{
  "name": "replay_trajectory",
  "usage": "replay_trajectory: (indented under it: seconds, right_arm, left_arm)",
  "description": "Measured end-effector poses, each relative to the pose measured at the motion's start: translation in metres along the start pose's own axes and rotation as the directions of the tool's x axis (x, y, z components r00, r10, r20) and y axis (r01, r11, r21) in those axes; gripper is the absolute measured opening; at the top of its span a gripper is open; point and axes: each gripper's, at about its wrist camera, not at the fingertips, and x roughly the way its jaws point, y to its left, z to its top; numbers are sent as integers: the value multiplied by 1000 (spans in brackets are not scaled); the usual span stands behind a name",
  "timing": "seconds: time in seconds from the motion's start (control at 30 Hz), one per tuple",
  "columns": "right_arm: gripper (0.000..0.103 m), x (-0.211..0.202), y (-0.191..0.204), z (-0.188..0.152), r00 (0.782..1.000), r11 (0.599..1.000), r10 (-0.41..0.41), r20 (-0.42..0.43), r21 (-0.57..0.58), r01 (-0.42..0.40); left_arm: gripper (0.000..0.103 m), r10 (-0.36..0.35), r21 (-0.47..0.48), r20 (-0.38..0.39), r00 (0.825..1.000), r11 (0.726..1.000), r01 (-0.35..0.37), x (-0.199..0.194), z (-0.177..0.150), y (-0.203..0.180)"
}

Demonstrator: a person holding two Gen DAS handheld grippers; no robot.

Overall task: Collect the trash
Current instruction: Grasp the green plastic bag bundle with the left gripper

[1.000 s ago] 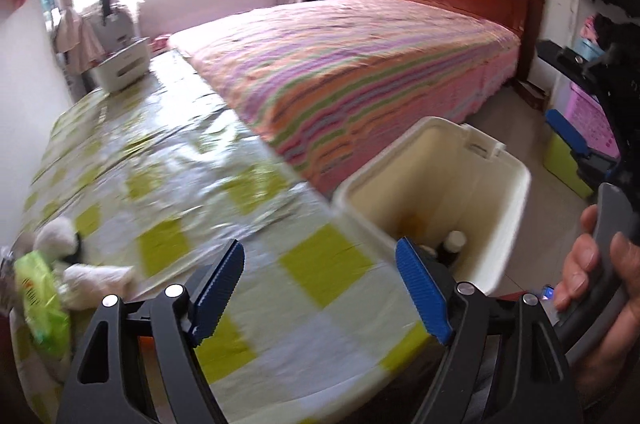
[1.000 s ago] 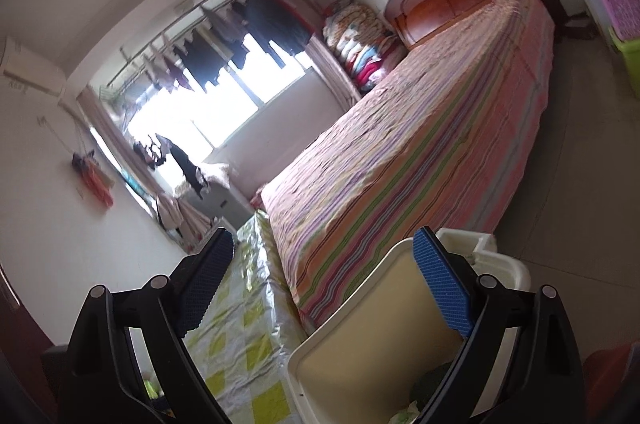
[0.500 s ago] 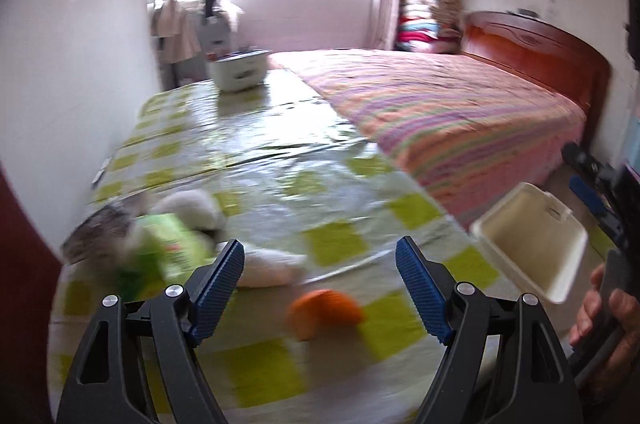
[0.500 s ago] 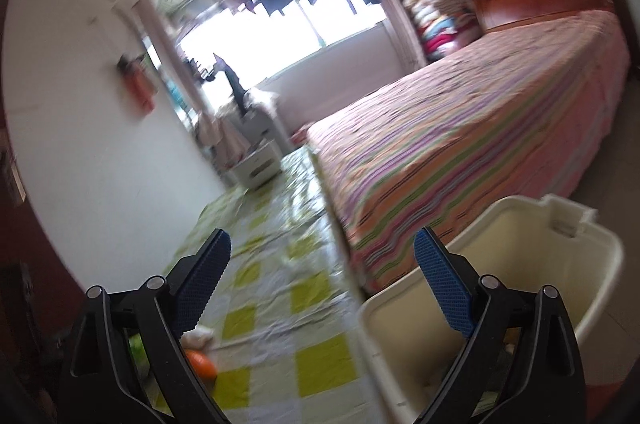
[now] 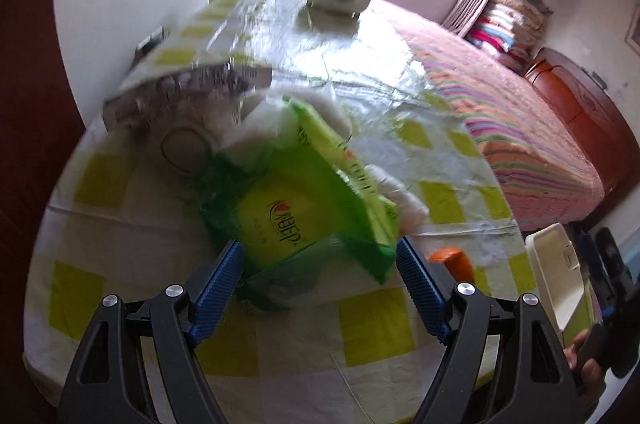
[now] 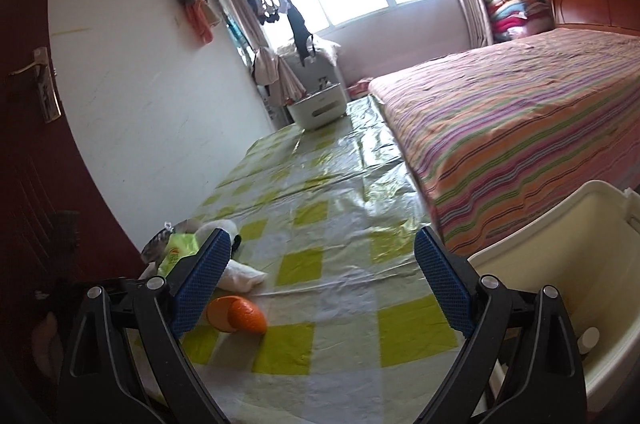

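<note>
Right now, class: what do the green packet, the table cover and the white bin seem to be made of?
Green packet: likely thin glossy plastic film; it crinkles and carries print.
Table cover: probably clear plastic sheet over checked cloth; shiny, wrinkled glare.
White bin: apparently rigid moulded plastic; smooth matte walls.

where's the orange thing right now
The orange thing lies on the checked tablecloth near its front edge. In the right wrist view it is lower left, just in front of a white wad and the green packet.

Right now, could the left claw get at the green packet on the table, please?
Probably yes: the left claw is open, aimed down at the green packet, with nothing between them; white tissue lies just behind it.
</note>
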Motion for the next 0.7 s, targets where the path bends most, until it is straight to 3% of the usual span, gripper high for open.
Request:
replay_trajectory:
  seconds: [0.23,0.7]
  right_arm:
    - [92,2,-5,0,999,1000,20,-31,17,-20]
    - [92,5,-6,-1,997,998,48,-63,38,-46]
  left_arm:
    - [76,54,48,-26,998,997,-52,21,7,-16]
    - [76,34,-46,-30,999,998,-36,36,21,1]
